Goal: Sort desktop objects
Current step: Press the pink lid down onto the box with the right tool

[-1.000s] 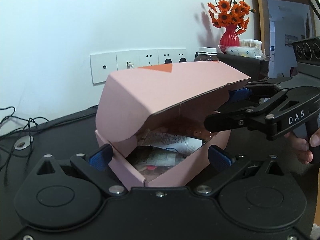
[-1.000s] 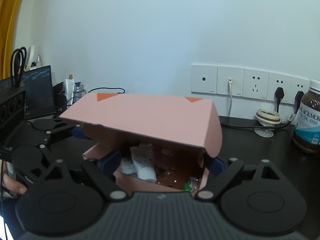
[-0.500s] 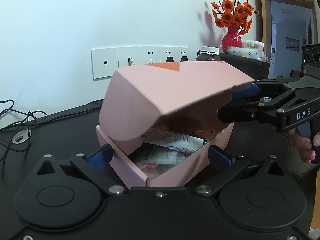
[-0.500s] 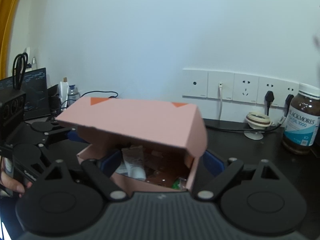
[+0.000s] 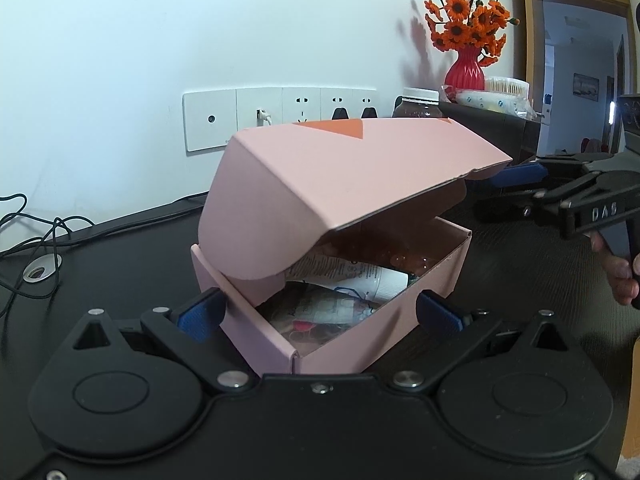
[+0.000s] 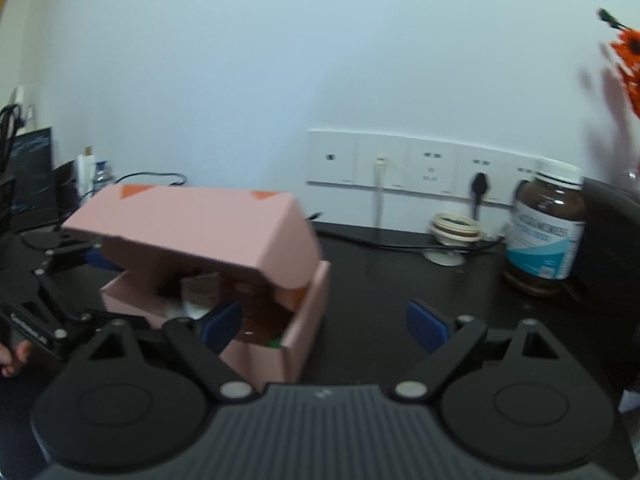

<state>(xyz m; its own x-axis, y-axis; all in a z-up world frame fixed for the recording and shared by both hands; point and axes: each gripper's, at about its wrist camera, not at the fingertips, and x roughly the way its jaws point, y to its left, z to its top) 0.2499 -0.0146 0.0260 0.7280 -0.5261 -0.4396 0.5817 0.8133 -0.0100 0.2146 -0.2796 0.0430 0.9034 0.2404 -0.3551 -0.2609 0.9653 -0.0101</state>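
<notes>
A pink cardboard box sits on the black desk with its lid hanging half open. Inside lie a white tube and several packets. My left gripper straddles the box's near corner, and its blue pads lie against the two side walls. My right gripper hovers just right of the lid's free edge, apart from it, held by a hand. In the right wrist view the right gripper stands open, pressing on nothing, with the box at its left finger.
A brown supplement bottle and a roll of tape stand by the wall sockets. A red vase of orange flowers tops a black case on the right. Cables trail at the left. A dark screen is far left.
My right gripper has drawn away from the lid's edge toward the right, and the box has slid left in its view. The lid stays half open. The left gripper has not moved.
</notes>
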